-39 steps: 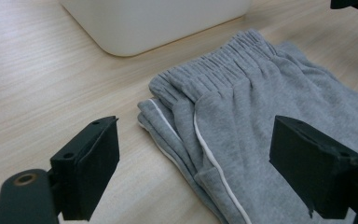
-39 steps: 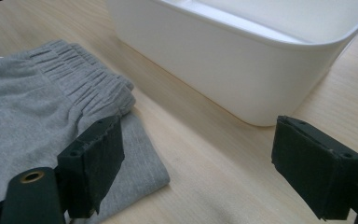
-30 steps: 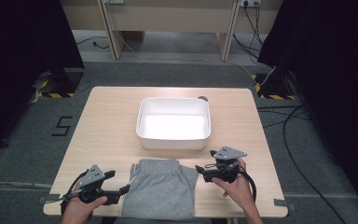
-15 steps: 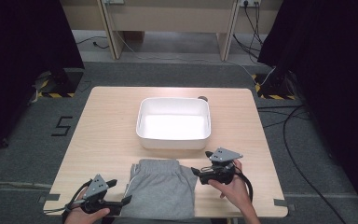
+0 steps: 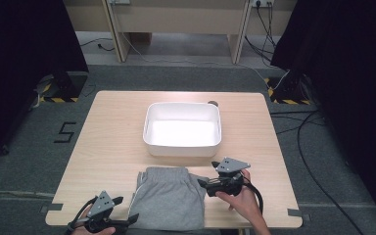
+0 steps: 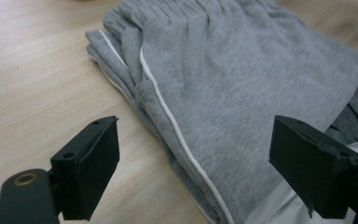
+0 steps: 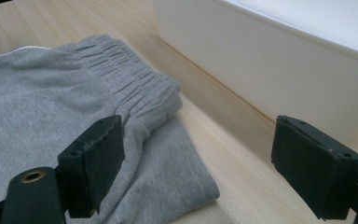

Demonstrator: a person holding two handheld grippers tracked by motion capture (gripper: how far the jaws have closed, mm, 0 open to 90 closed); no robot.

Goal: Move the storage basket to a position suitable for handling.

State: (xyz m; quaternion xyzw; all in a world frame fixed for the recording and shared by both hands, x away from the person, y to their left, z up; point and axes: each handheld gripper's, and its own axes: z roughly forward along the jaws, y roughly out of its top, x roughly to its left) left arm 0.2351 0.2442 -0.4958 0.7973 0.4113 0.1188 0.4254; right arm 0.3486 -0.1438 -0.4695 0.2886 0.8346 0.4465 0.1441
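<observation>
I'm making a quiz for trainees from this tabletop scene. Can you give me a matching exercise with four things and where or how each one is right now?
Things:
1. grey shorts
2. white bin
3. left gripper
4. right gripper

Places or states:
A. empty, at the middle of the table
B. folded flat at the near edge of the table
C. jaws open, at the shorts' waistband corner, close to the bin
D. jaws open, at the shorts' near corner with the white piping

Pairs: 1-B, 2-A, 3-D, 4-C

Soft grey cloth shorts (image 5: pixel 169 197), matt wood table (image 5: pixel 112 142), prob. plastic tub (image 5: pixel 182 147)
</observation>
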